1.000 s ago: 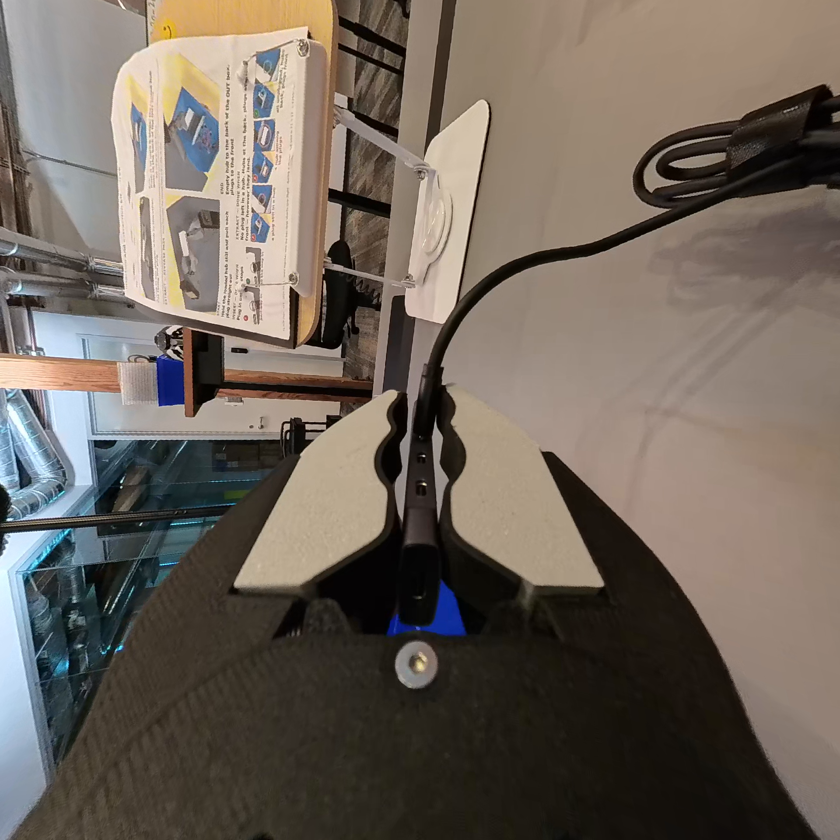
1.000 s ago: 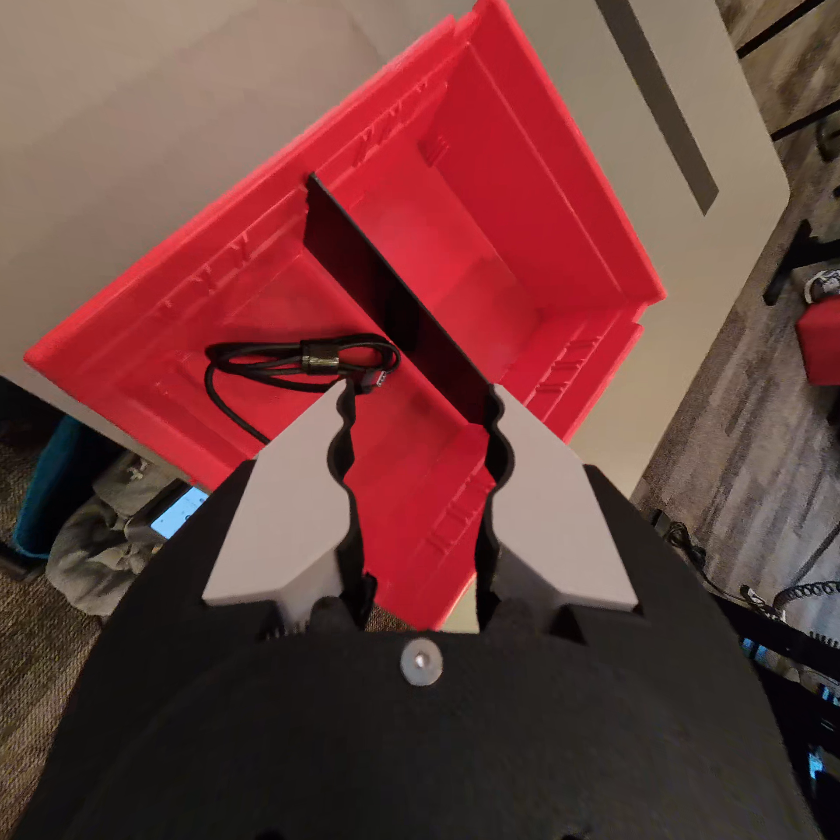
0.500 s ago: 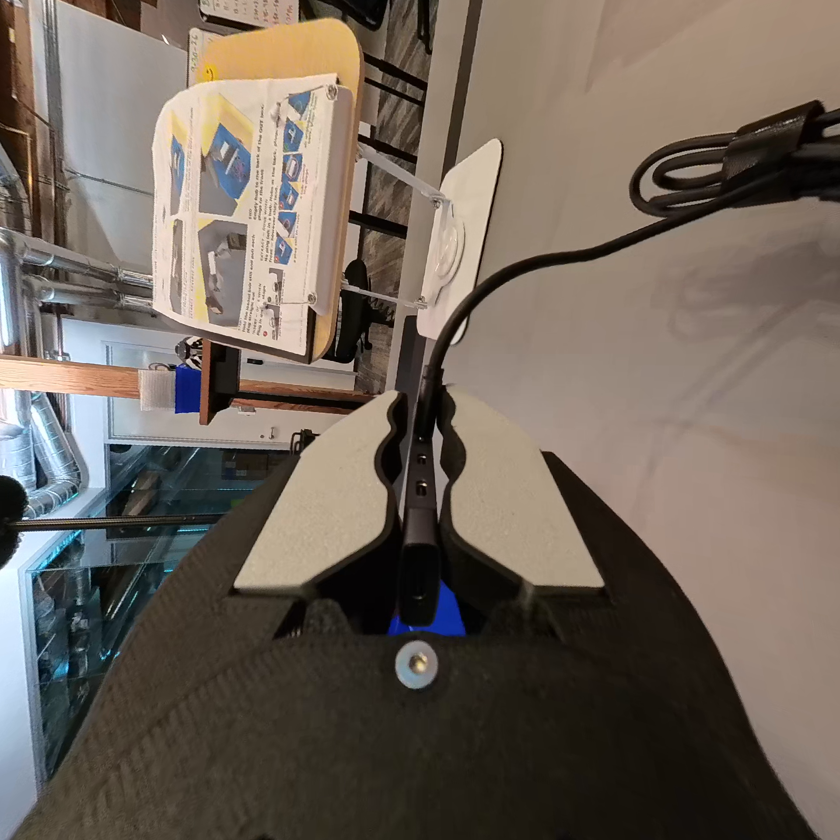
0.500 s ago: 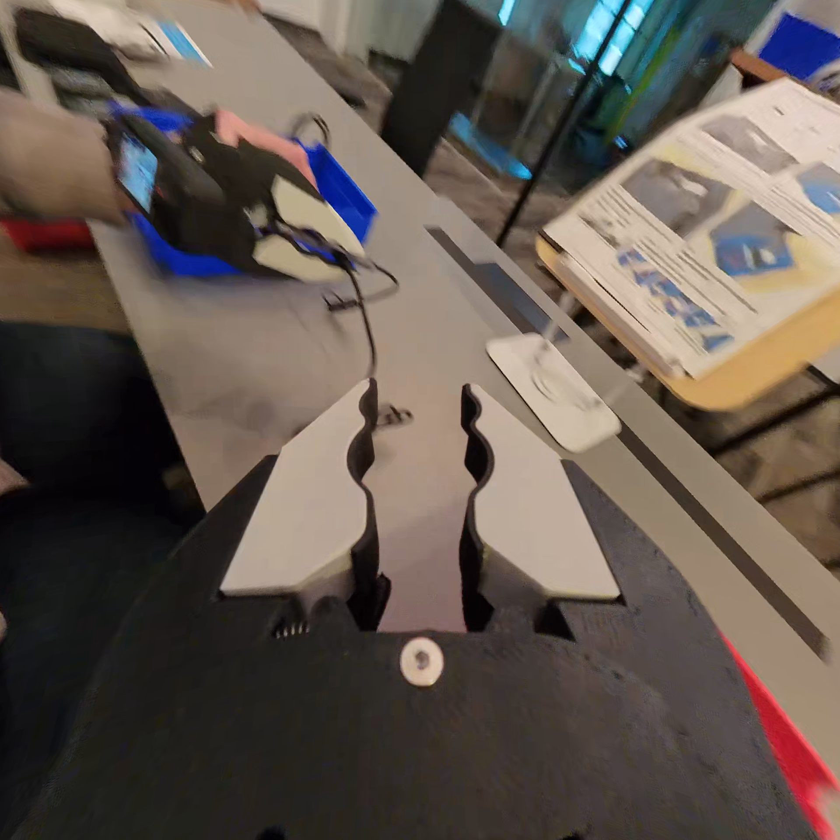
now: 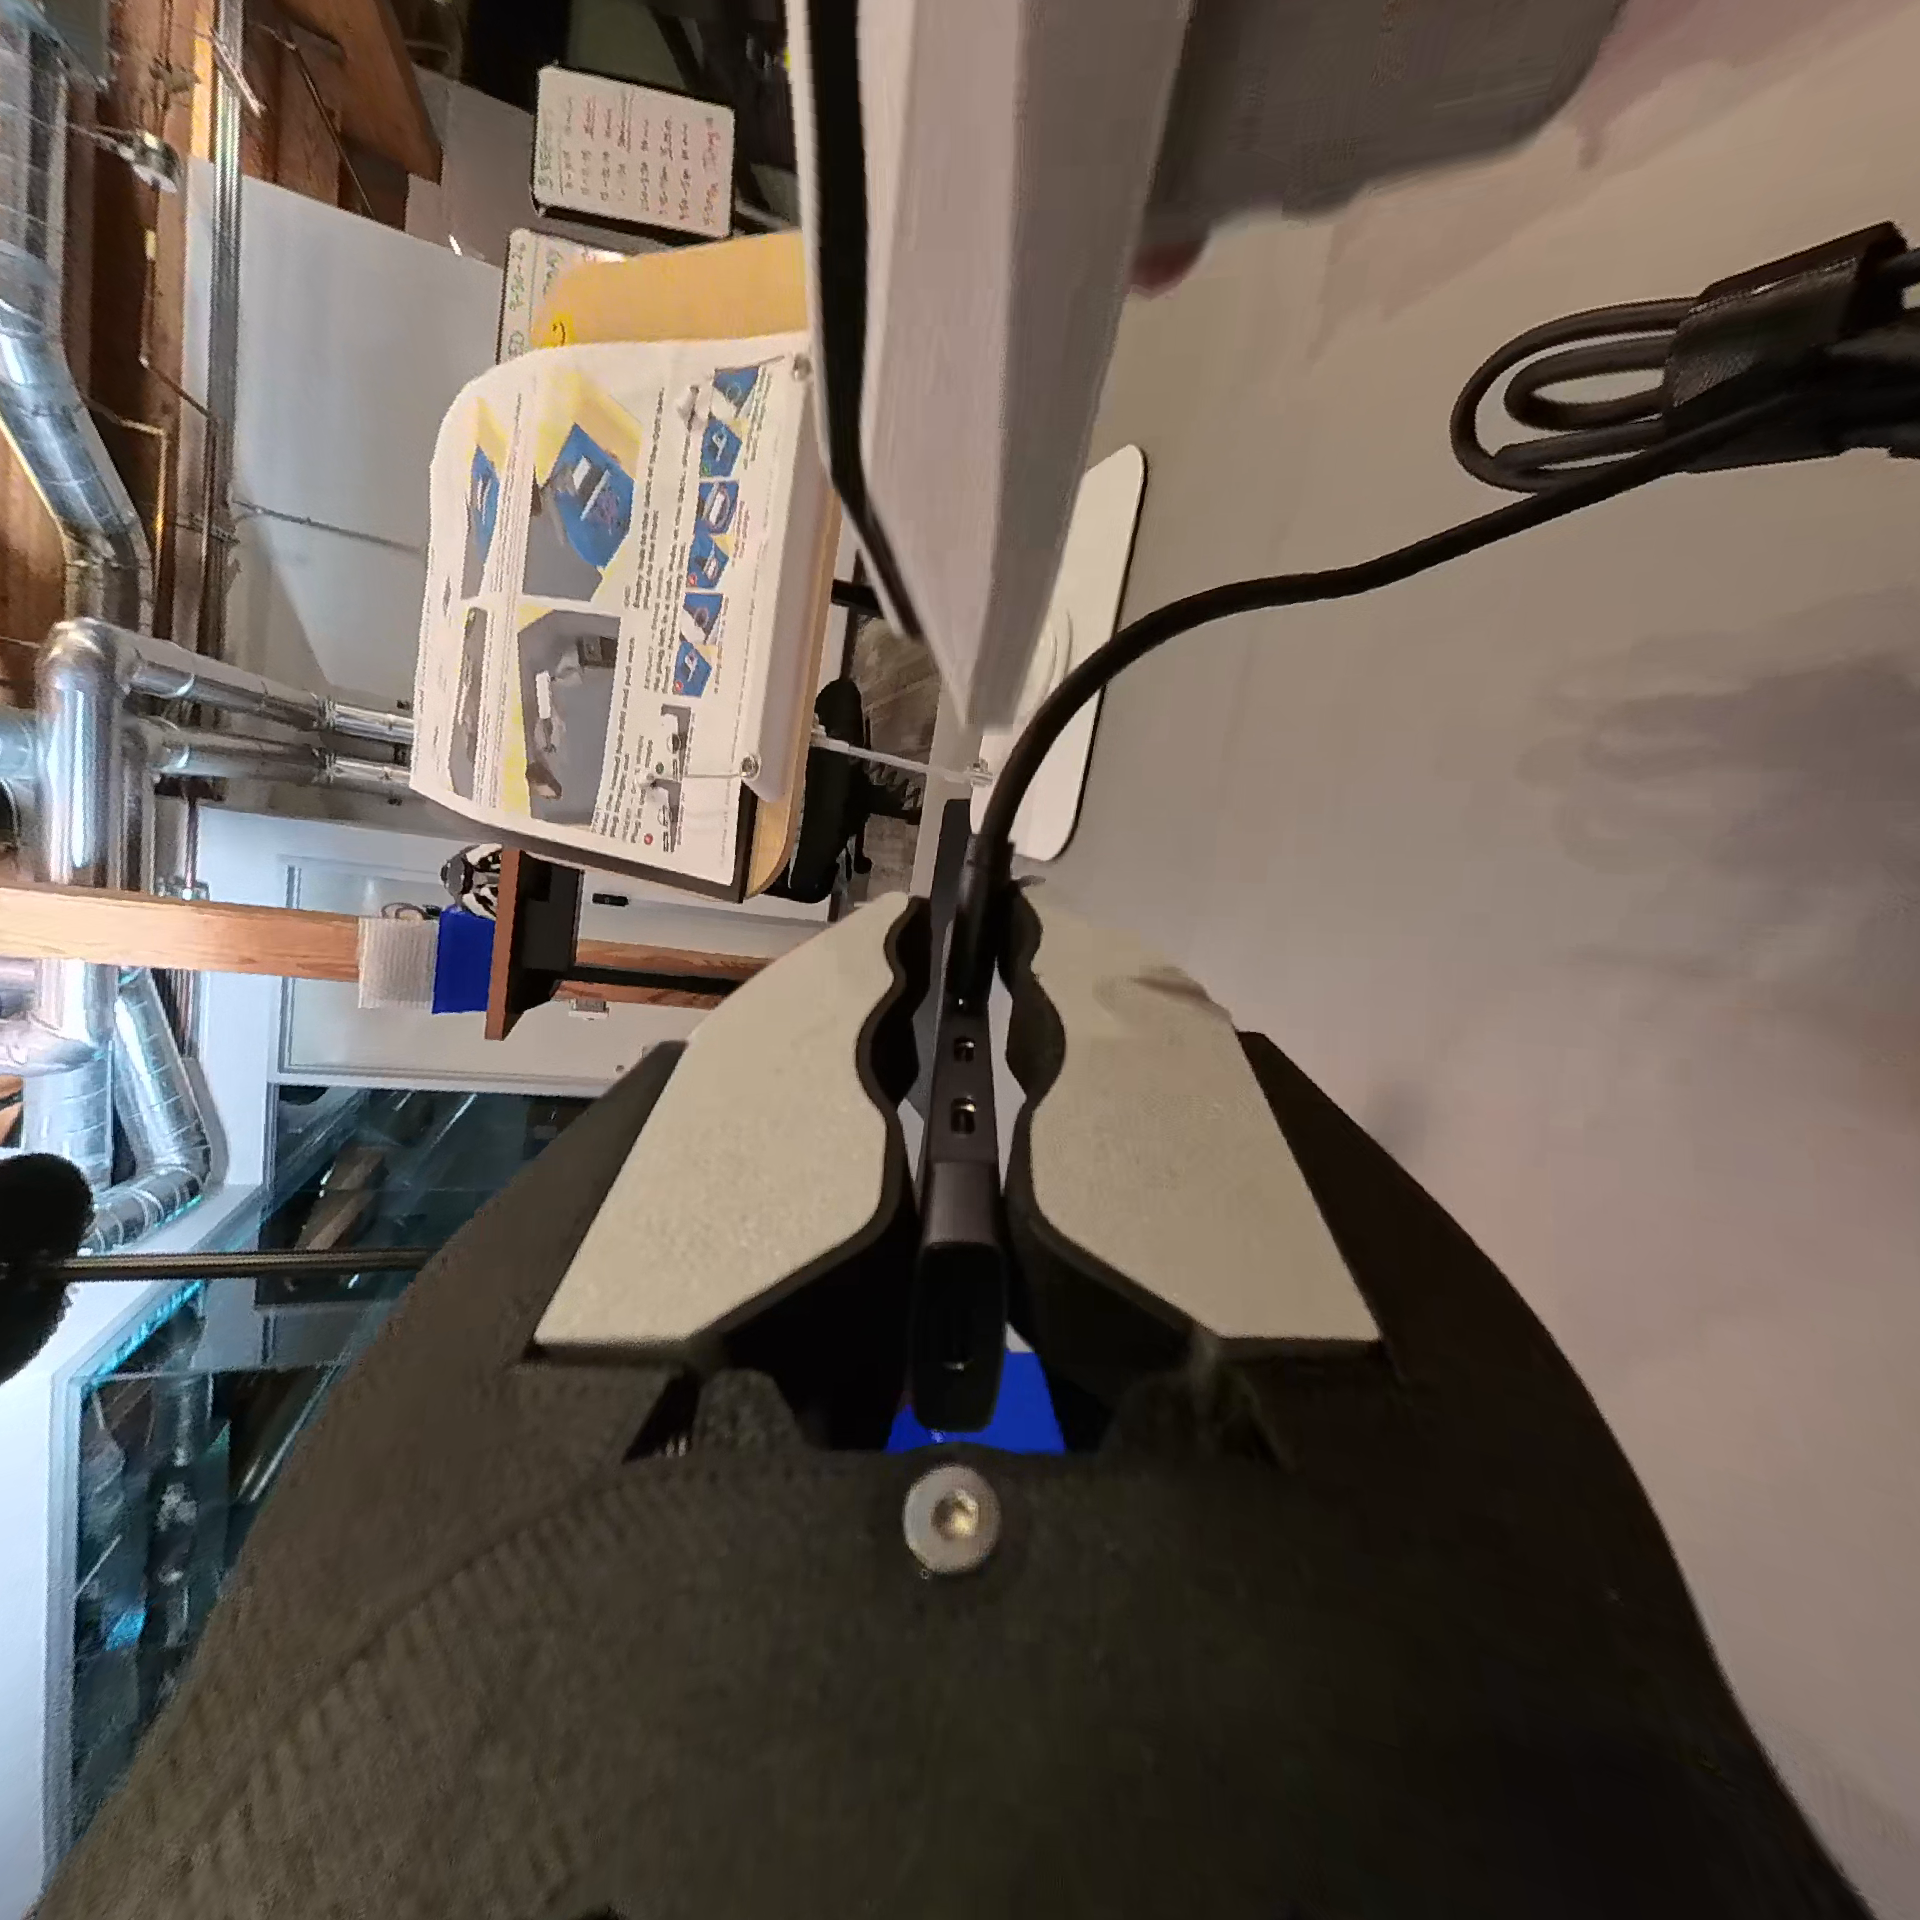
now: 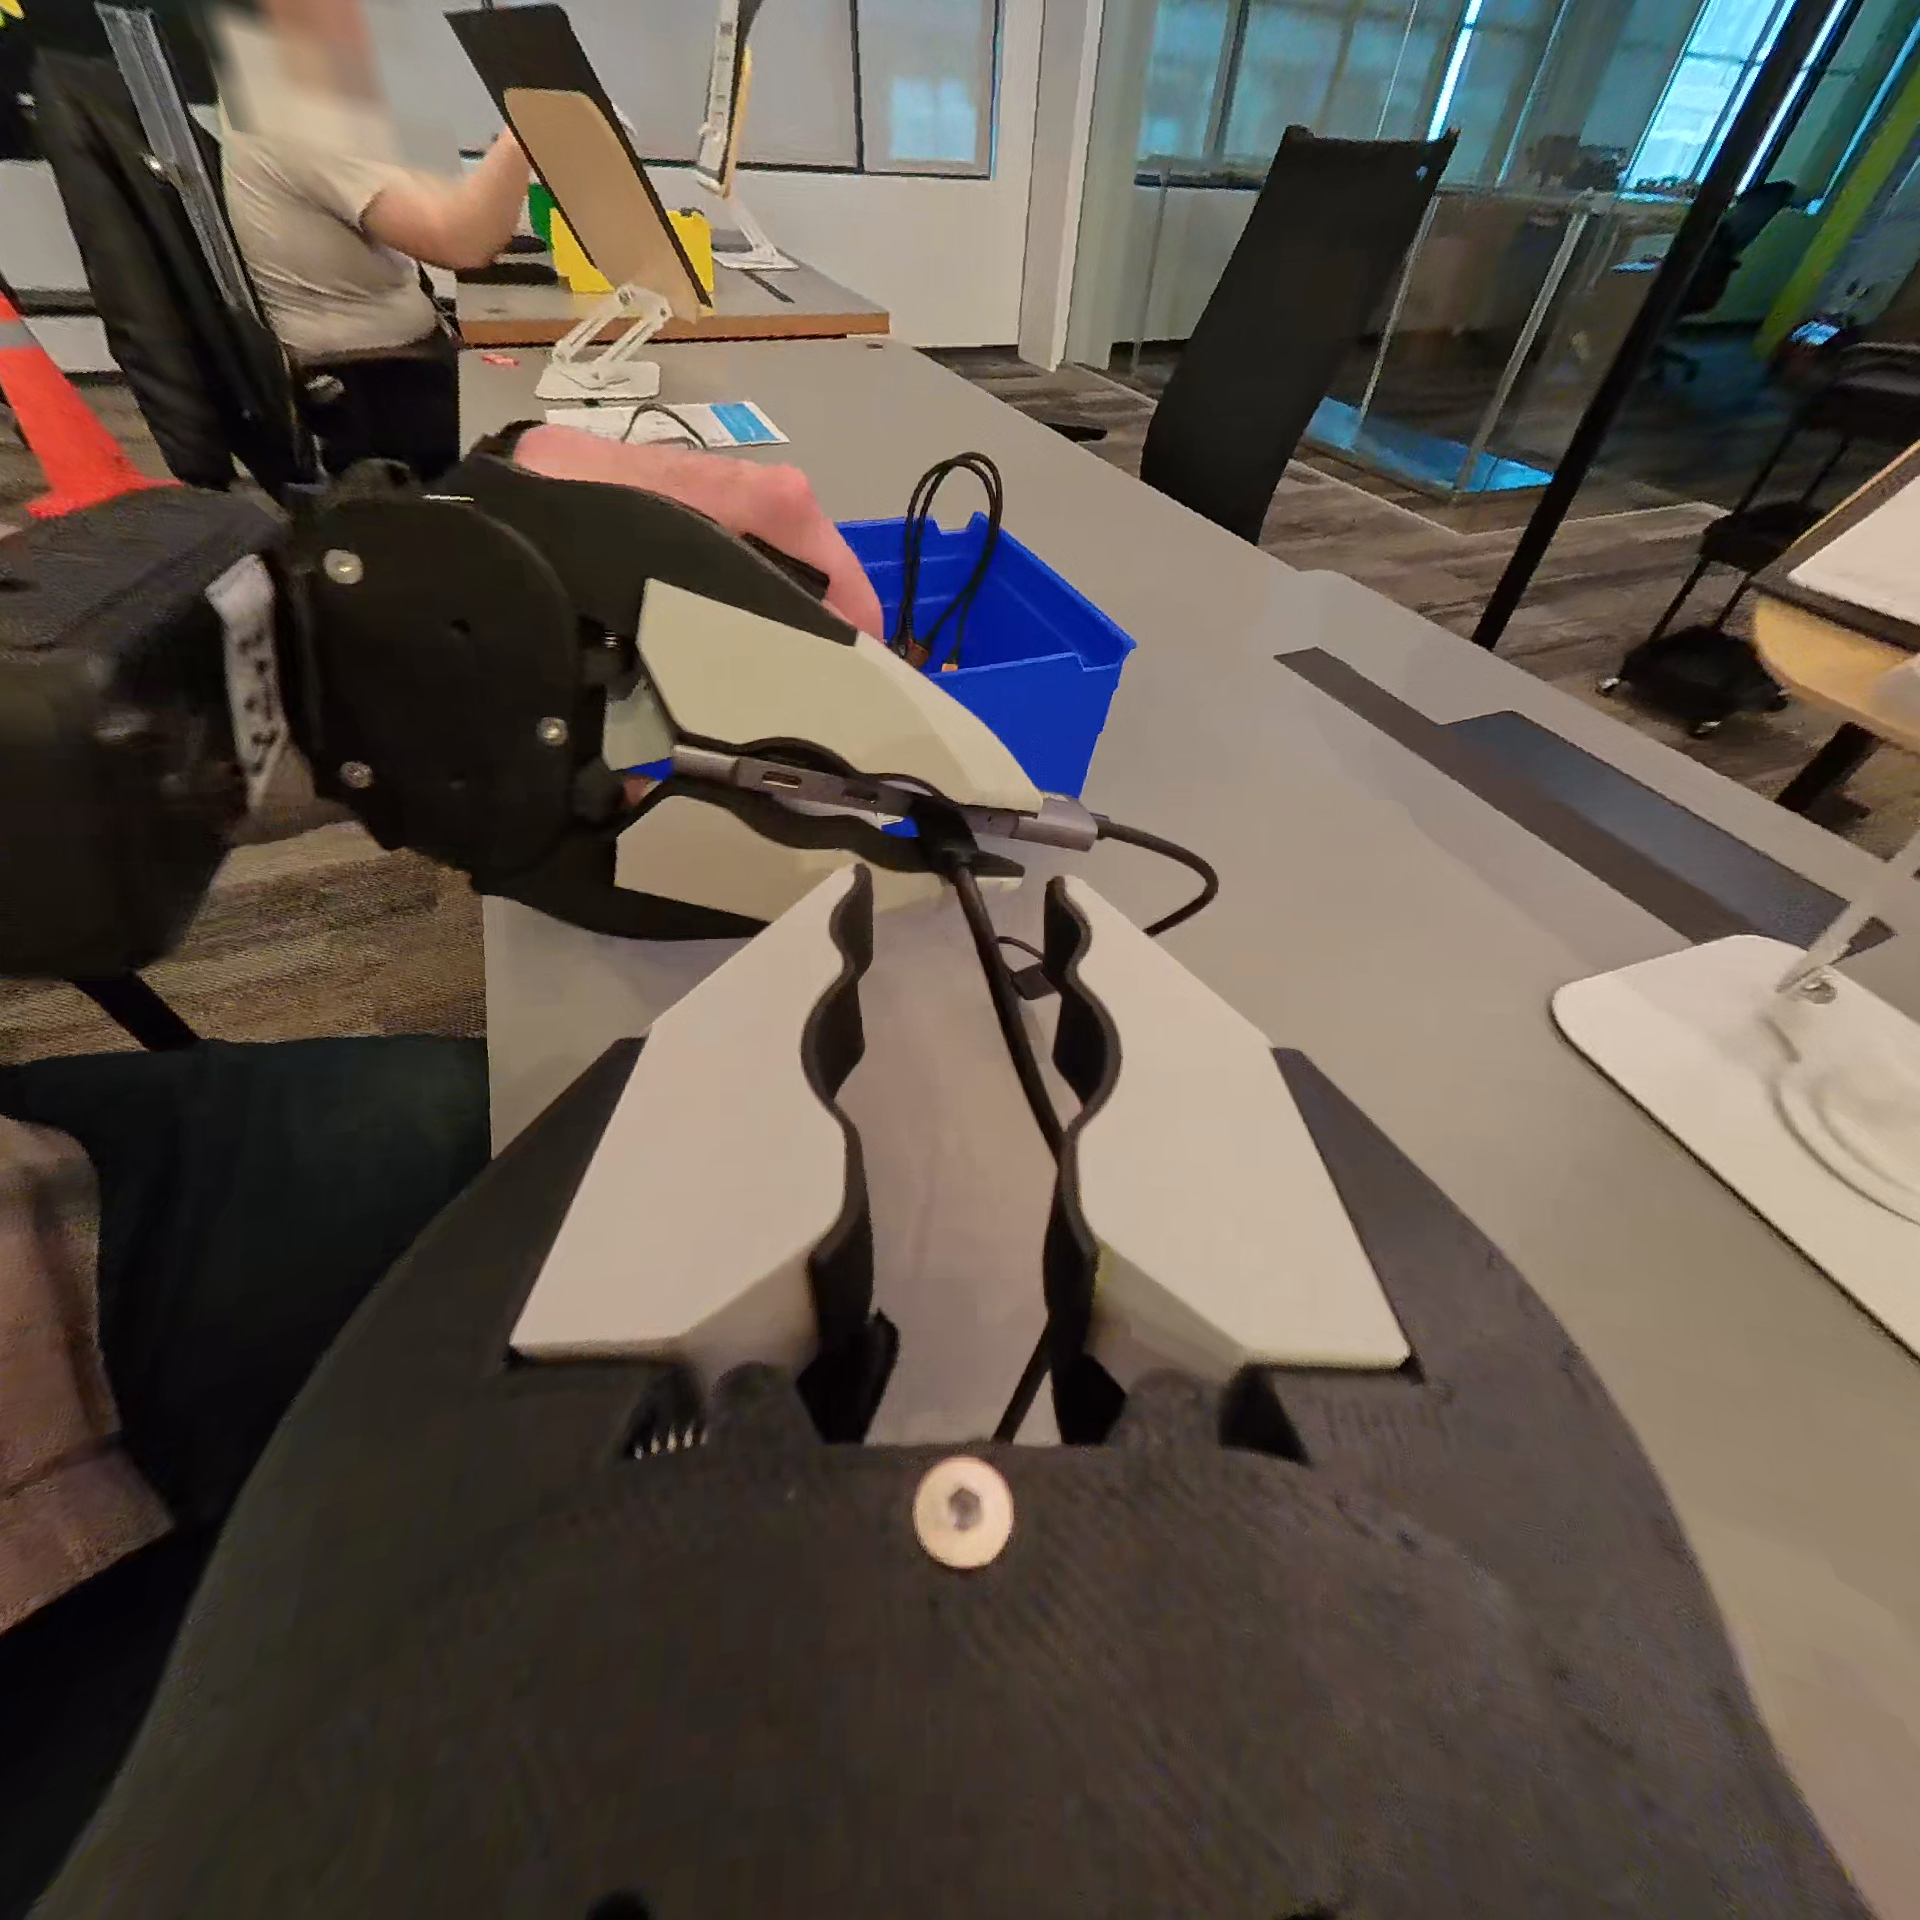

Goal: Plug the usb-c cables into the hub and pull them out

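Note:
My left gripper is shut on a slim dark grey hub, held on edge above the grey table. A black usb-c cable leaves the hub by the fingertips and runs to a strapped coil. In the right wrist view the left gripper holds the hub level, with the cable's plug in its side. My right gripper is open just short of the hub. The cable runs between its jaws along the right finger. One blurred right finger shows in the left wrist view.
A blue bin with more cables stands behind the left gripper. A document stand with a white base and printed sheet is to the right. The hub's own lead curls onto the table. A person sits at a far desk. The left gripper's tips are roughly 5 cm from the right gripper's. My left tips are roughly 35 cm from the white base.
My right gripper has swung away from a red bin, crossed the table and now straddles the cable next to the hub. My left gripper has stayed shut on the hub, tilting slightly.

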The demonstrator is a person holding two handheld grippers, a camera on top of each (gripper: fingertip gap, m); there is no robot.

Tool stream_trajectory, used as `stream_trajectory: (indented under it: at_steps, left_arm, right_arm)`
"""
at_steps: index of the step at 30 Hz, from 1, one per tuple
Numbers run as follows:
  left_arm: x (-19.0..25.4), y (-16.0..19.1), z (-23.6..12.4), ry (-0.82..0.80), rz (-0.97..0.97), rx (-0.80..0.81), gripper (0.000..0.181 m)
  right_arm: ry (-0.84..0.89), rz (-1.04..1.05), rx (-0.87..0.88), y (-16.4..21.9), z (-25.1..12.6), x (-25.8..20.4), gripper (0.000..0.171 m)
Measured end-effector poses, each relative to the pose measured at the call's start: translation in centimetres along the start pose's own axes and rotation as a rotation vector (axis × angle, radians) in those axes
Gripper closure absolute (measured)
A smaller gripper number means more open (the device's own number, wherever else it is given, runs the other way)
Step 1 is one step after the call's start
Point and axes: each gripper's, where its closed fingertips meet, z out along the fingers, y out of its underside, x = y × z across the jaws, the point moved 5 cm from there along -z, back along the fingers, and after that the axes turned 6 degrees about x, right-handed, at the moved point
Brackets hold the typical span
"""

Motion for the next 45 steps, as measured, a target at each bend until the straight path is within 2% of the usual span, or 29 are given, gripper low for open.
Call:
stream_trajectory:
  at_steps: [2,6,11,18,23,27,38,45]
  left_arm:
    - [0.0,-0.3,0.0,-0.001,0.010,0.008,0.169]
    - [-0.1,-0.7,-0.1,0.000,0.006,0.031,0.169]
    - [0.0,-0.8,0.2,0.003,0.004,0.037,0.169]
    - [-0.5,-0.2,0.4,0.004,0.005,0.028,0.167]
    - [-0.1,0.3,0.7,0.017,0.043,0.003,0.153]
    - [-0.5,0.1,0.5,-0.018,0.039,0.028,0.167]
    - [-0.6,0.0,0.5,-0.023,0.032,-0.005,0.169]
    - [-0.3,-0.3,0.5,-0.019,0.016,-0.024,0.169]
  right_arm:
    - [-0.012,0.010,-0.024,0.7,0.7,0.3,0.143]
    - [-0.056,0.049,-0.020,1.5,1.0,0.5,0.166]
    - [-0.069,0.046,-0.021,1.6,0.7,0.4,0.170]
    - [-0.072,0.064,-0.013,1.1,0.5,0.0,0.170]
    - [-0.101,0.069,-0.029,1.0,0.6,-0.6,0.170]
    - [-0.121,0.093,-0.038,0.9,0.5,-0.9,0.170]
    - [-0.105,0.100,0.002,0.5,0.3,-0.7,0.170]
    - [-0.084,0.106,0.045,0.1,1.0,-0.9,0.146]
